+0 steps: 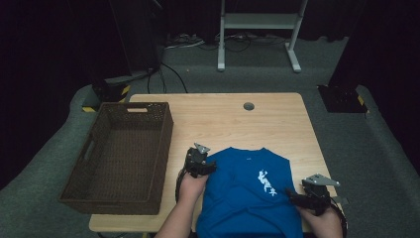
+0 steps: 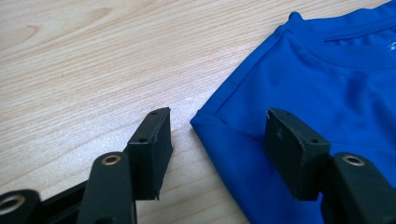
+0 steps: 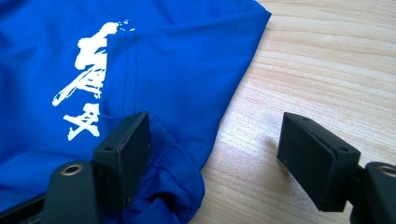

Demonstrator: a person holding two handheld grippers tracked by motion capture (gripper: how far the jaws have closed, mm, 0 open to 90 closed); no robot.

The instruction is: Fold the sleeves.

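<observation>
A blue T-shirt (image 1: 247,191) with a white print (image 1: 266,182) lies folded on the near half of the wooden table (image 1: 223,119). My left gripper (image 1: 204,166) is open at the shirt's left edge; in the left gripper view its jaws straddle the folded corner of the shirt (image 2: 299,93), one over bare wood, one over cloth. My right gripper (image 1: 292,197) is open at the shirt's right edge; the right gripper view shows the blue cloth (image 3: 177,60) and white print (image 3: 86,79) under its left jaw, and wood under the right one.
A dark wicker basket (image 1: 121,156), empty, stands on the table's left side. A round grey grommet (image 1: 248,106) sits near the far edge. A white stand frame (image 1: 257,29) and cables are on the floor beyond the table.
</observation>
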